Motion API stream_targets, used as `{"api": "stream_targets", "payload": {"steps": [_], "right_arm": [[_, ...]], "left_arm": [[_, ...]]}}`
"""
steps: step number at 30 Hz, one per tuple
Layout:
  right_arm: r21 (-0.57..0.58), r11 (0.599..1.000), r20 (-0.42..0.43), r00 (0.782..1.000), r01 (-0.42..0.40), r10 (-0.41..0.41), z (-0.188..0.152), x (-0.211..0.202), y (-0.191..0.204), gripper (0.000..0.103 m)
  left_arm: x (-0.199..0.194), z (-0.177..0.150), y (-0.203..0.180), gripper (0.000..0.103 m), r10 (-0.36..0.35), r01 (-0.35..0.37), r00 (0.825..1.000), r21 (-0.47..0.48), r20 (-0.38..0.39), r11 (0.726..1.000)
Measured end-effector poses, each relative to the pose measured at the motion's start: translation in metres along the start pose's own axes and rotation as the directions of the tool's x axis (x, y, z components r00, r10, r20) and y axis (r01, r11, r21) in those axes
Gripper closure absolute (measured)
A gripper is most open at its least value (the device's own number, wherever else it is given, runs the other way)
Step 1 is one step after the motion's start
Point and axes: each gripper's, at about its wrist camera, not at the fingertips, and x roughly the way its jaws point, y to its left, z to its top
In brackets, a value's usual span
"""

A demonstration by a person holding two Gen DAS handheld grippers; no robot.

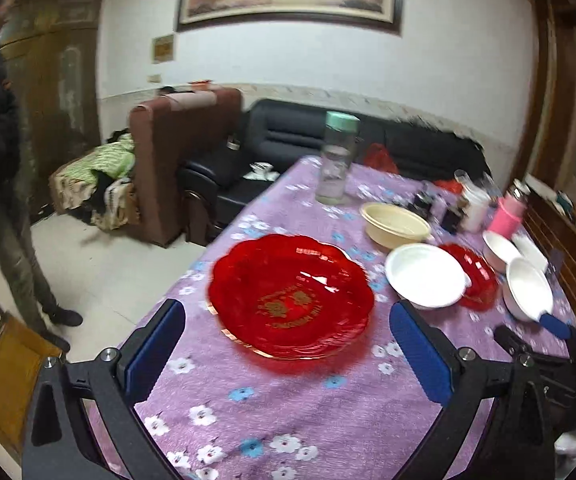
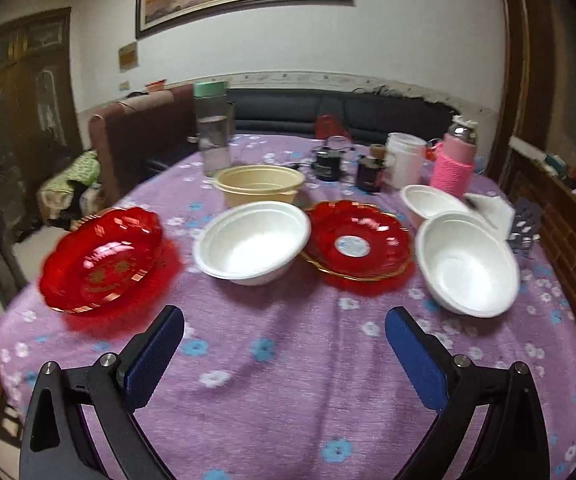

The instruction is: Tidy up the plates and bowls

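Both views look forward and slightly down across the desk (image 1: 272, 408) toward the back wall. The left view sits close to the red plate (image 1: 291, 296); the right view, further right, shares it (image 2: 102, 260).

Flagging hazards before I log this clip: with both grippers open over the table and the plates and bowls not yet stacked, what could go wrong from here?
1. The large red plate sits close to the table's left edge; a nudge from the open left gripper could push it off.
2. The white bowl overlaps the rim of the smaller red plate; lifting either may drag the other.
3. The tall bottle stands just behind the beige bowl; reaching there might topple it.
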Motion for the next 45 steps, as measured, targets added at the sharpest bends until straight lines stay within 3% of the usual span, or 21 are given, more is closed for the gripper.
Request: {"api": "stream_targets", "payload": {"steps": [2,5,9,12,23,26,30,34,39,42,45], "right_arm": [[-0.047,0.998,0.011,0.999,0.050,-0.050,-0.012,-0.001,0.000,0.001],[-0.088,0.992,0.012,0.996,0.091,-0.090,-0.032,-0.001,-0.004,0.001],[-0.035,0.997,-0.067,0.995,0.067,-0.069,-0.054,0.010,-0.020,0.001],[-0.009,0.996,-0.070,0.994,0.086,-0.086,-0.058,0.007,-0.029,0.001],[-0.015,0.997,-0.068,0.995,0.077,-0.078,-0.071,-0.007,-0.014,0.001],[0.022,0.998,-0.009,0.998,0.066,-0.065,-0.055,-0.031,-0.019,0.001],[0.075,0.997,0.128,0.992,-0.013,0.003,-0.010,-0.082,-0.025,0.001],[0.084,0.994,0.316,0.948,-0.075,0.045,0.049,-0.143,-0.028,0.001],[0.103,0.983,0.401,0.911,-0.152,0.099,0.120,-0.189,-0.040,0.001],[0.079,0.979,0.387,0.911,-0.190,0.146,0.150,-0.189,-0.037,0.001],[0.044,0.976,0.327,0.926,-0.215,0.189,0.145,-0.164,-0.021,0.001]], "left_arm": [[0.001,-0.010,0.011,0.001,0.024,-0.024,1.000,-0.028,0.011,0.999],[0.014,-0.035,0.023,0.001,0.116,-0.115,0.993,-0.047,0.016,0.992],[0.038,-0.068,0.030,0.001,0.050,-0.063,0.993,-0.119,-0.109,0.991],[0.043,-0.080,0.029,0.001,0.017,-0.039,0.989,-0.153,-0.146,0.988],[0.031,-0.099,0.017,0.001,-0.051,0.030,0.985,-0.129,-0.164,0.991],[0.002,-0.082,0.020,0.001,-0.097,0.082,0.989,-0.132,-0.109,0.988],[-0.051,-0.034,0.042,0.001,-0.187,0.185,0.982,-0.181,0.005,0.966],[-0.105,0.038,0.069,0.001,-0.198,0.232,0.968,-0.244,0.156,0.942],[-0.157,0.127,0.087,0.001,-0.183,0.256,0.948,-0.284,0.262,0.924],[-0.181,0.170,0.086,0.000,-0.065,0.139,0.947,-0.219,0.315,0.966],[-0.174,0.184,0.095,0.000,0.013,0.059,0.949,-0.220,0.315,0.974]]}}
